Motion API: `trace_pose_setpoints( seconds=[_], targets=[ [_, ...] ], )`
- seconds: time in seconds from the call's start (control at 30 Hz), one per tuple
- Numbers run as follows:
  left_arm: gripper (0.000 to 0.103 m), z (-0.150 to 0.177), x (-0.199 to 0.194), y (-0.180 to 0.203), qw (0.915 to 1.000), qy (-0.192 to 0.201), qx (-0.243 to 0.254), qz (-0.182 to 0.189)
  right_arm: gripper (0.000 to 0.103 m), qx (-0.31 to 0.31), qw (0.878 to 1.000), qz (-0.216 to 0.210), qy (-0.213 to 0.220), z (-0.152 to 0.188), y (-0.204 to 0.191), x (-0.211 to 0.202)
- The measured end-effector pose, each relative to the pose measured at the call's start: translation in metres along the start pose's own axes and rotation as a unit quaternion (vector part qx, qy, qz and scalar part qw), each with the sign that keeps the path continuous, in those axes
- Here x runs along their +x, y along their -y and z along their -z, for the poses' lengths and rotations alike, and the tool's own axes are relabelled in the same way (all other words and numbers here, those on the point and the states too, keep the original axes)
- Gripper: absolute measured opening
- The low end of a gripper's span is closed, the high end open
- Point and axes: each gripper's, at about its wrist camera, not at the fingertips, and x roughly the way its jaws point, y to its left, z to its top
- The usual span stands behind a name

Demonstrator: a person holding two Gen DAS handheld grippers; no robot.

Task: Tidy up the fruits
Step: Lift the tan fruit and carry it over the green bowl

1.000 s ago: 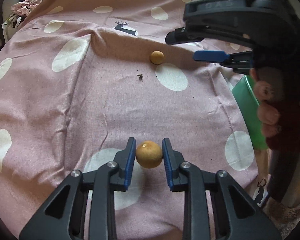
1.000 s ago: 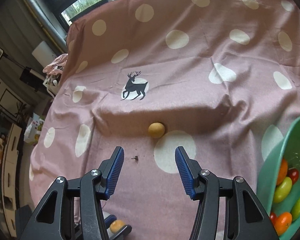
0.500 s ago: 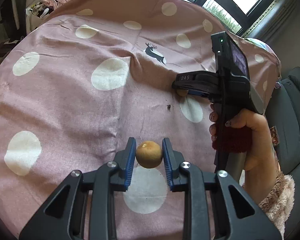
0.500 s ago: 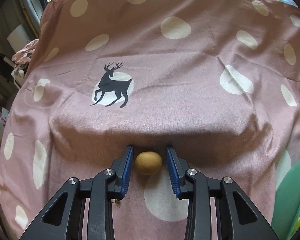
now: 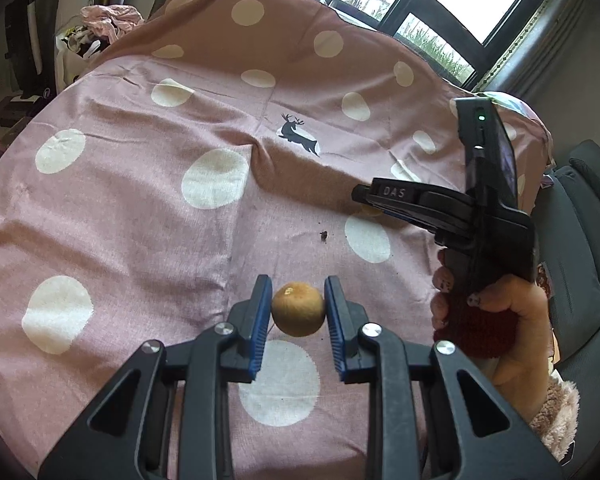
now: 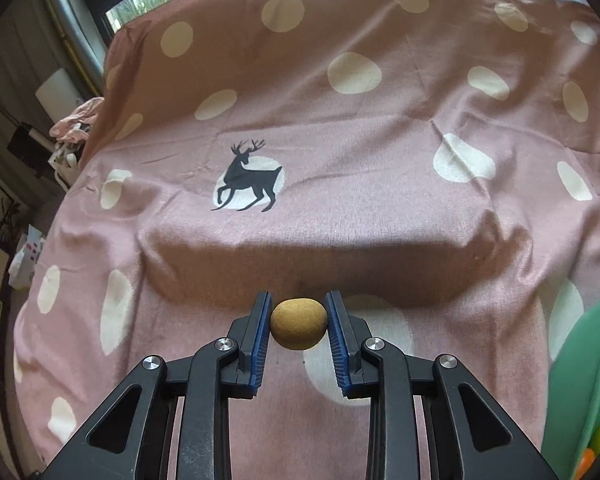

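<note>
A small round orange fruit (image 5: 298, 309) hangs above the pink spotted cloth (image 5: 140, 208), with my left gripper (image 5: 297, 309) shut on it between blue pads. In the right wrist view a second small tan-yellow fruit (image 6: 298, 323) sits between the blue pads of my right gripper (image 6: 298, 322), which is shut on it low over the cloth (image 6: 340, 160). From the left wrist view the right gripper (image 5: 374, 210) shows side-on at the right, held by a hand (image 5: 500, 320); its fruit is mostly hidden behind its fingers.
A green bowl (image 6: 572, 380) holding several small coloured fruits stands at the right edge of the right wrist view. A dark speck (image 5: 323, 235) lies on the cloth. A grey sofa (image 5: 580, 260) lies at the right, and windows are beyond the far edge.
My right gripper moved forward and down to the tan fruit and its jaws closed on it. My left gripper rose with the orange fruit, so the cloth looks farther below.
</note>
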Motion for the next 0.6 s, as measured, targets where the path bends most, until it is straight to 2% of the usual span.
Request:
trace_pose_setpoints(
  seconds=[0.13, 0.43, 0.5, 0.6],
  targets=[
    [0.026, 0.003, -0.013, 0.014, 0.9995, 0.024, 0.019, -0.004, 0.029, -0.003, 0.999, -0.033, 0.034, 0.012, 0.005, -0.044],
    [0.027, 0.018, -0.03, 0.061, 0.9957, 0.052, 0.075, 0.013, 0.029, -0.001, 0.992, -0.062, 0.106, 0.052, 0.029, -0.128],
    [0.027, 0.02, -0.033, 0.072, 0.9942, 0.061, 0.088, 0.014, 0.029, 0.005, 0.991, -0.059, 0.122, 0.061, 0.039, -0.145],
    [0.027, 0.023, -0.037, 0.088, 0.9926, 0.071, 0.096, 0.022, 0.029, 0.023, 0.988, -0.034, 0.148, 0.076, 0.056, -0.165]
  ],
)
